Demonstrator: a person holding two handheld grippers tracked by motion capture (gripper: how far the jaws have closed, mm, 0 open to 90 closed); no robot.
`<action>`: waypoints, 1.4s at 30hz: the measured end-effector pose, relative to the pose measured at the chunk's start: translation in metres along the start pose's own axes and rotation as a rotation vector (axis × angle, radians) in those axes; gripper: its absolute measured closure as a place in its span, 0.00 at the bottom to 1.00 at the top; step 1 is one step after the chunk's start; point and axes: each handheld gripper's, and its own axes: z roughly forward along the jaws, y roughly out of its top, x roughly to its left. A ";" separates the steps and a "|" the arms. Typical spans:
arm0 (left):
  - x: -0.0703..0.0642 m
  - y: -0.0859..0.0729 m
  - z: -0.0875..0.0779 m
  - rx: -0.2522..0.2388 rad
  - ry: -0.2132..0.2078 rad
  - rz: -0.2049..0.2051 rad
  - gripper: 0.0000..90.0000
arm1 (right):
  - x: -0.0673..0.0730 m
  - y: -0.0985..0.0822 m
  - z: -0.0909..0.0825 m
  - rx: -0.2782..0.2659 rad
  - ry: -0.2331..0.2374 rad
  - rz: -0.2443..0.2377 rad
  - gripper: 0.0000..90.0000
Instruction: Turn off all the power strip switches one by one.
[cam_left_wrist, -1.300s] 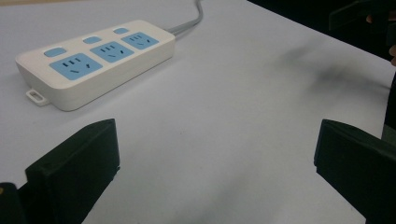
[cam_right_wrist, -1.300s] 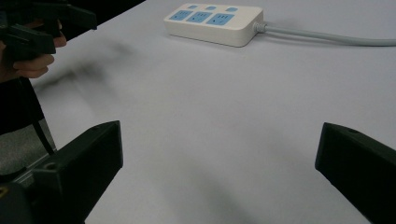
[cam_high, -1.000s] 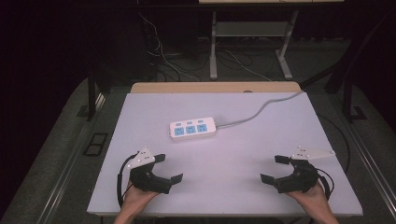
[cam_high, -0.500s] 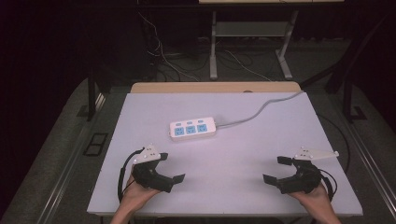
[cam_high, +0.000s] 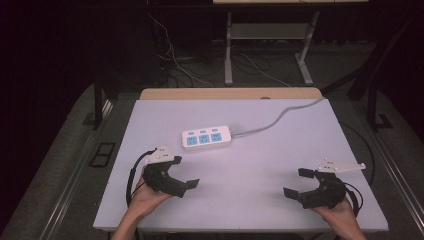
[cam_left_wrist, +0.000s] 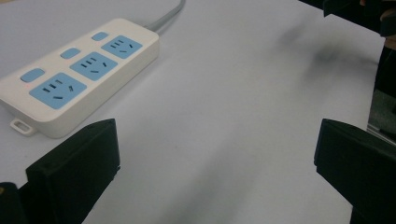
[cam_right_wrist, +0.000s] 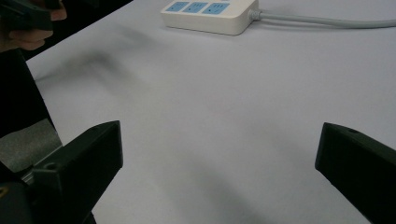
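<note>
A white power strip (cam_high: 206, 137) with three blue sockets lies at the middle of the white table (cam_high: 260, 150), and its grey cable (cam_high: 280, 117) runs off to the far right. My left gripper (cam_high: 186, 172) is held low at the front left, open and holding nothing. It points toward the strip (cam_left_wrist: 79, 74), which lies a short way ahead of the jaws. My right gripper (cam_high: 297, 182) is at the front right, open with nothing between its fingers. In the right gripper view the strip (cam_right_wrist: 210, 14) lies far ahead.
A tan board (cam_high: 230, 93) borders the table's far edge. Beyond it, on the dark floor, are desk legs (cam_high: 228, 50) and loose cables (cam_high: 170, 55). The other hand and its gripper (cam_right_wrist: 28, 18) appear at the top left of the right gripper view.
My left gripper has shifted slightly forward and to the right. The right gripper has barely moved. Both remain open.
</note>
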 end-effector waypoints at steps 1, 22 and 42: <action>0.001 0.002 0.001 0.004 0.001 0.002 0.00 | 0.000 0.000 0.001 0.005 0.002 -0.002 0.01; 0.029 0.039 0.003 0.078 -0.002 0.020 0.00 | -0.002 -0.002 0.002 0.014 0.002 -0.001 0.01; 0.056 0.078 -0.013 0.122 0.064 0.063 0.01 | -0.003 -0.003 0.000 0.005 -0.006 0.005 0.01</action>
